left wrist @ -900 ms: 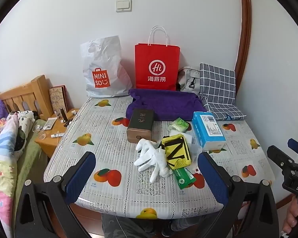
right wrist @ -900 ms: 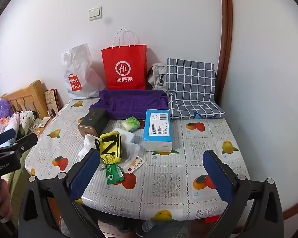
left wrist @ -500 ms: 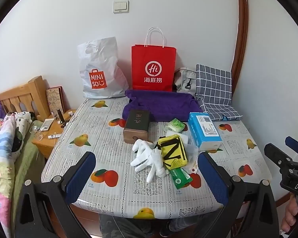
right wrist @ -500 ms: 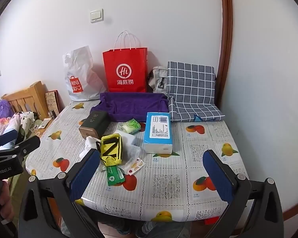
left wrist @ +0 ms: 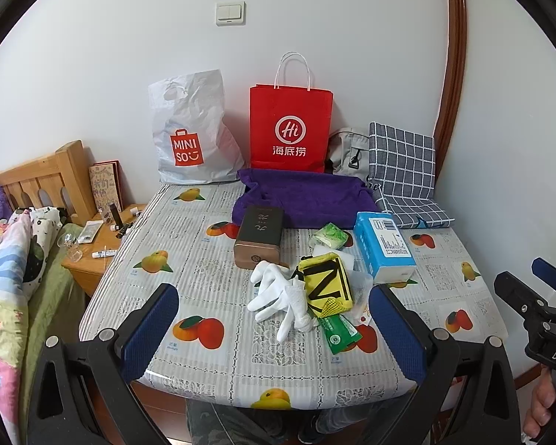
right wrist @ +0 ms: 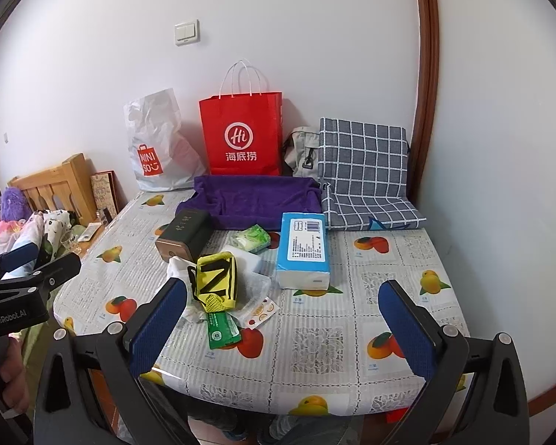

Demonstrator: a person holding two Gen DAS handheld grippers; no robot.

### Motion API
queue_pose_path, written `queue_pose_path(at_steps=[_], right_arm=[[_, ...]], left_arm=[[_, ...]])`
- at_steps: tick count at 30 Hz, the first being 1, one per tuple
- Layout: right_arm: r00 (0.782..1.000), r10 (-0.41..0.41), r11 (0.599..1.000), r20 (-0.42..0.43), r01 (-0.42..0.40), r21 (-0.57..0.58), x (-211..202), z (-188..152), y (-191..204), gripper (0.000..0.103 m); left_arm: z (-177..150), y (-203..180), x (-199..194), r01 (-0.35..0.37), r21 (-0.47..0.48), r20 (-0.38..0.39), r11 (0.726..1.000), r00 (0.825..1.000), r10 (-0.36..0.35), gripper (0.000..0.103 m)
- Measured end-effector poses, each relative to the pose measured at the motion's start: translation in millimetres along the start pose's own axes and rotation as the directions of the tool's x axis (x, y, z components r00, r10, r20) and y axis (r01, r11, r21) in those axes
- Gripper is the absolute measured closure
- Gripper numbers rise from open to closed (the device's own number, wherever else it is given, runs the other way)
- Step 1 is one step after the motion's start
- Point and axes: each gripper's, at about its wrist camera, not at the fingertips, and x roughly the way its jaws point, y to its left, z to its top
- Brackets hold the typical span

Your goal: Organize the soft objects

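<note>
Gloves [left wrist: 278,298] lie limp mid-table [left wrist: 204,356] toward the front edge, touching the yellow pouch [left wrist: 326,283]; light, floppy, best pinched at the bunched cuff. Left gripper [left wrist: 274,330] and right gripper [right wrist: 283,324] both gape wide, empty.

Fruit-print table [left wrist: 211,270] carries gloves [left wrist: 280,298], tissues [left wrist: 383,246], towel [left wrist: 307,196].

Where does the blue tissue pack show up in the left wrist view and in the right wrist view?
Left wrist: blue tissue pack right of centre, right of the yellow pouch.
Right wrist: blue tissue pack at centre, again right of the pouch.
Shared landmark: red paper bag against the wall.
</note>
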Motion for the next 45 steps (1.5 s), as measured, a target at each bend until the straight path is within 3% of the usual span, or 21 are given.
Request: queue_pose_path(at_steps=[45], right_arm=[[1.000, 0.016, 1.000, 0.012, -0.015, -0.014, -2.9, -1.8, 6.5, 0.001]], left_arm=[[-2.4, 1.0, -1.2, -0.003, 0.002, 0.006, 1.000, 1.000, 0.003, 0.000]])
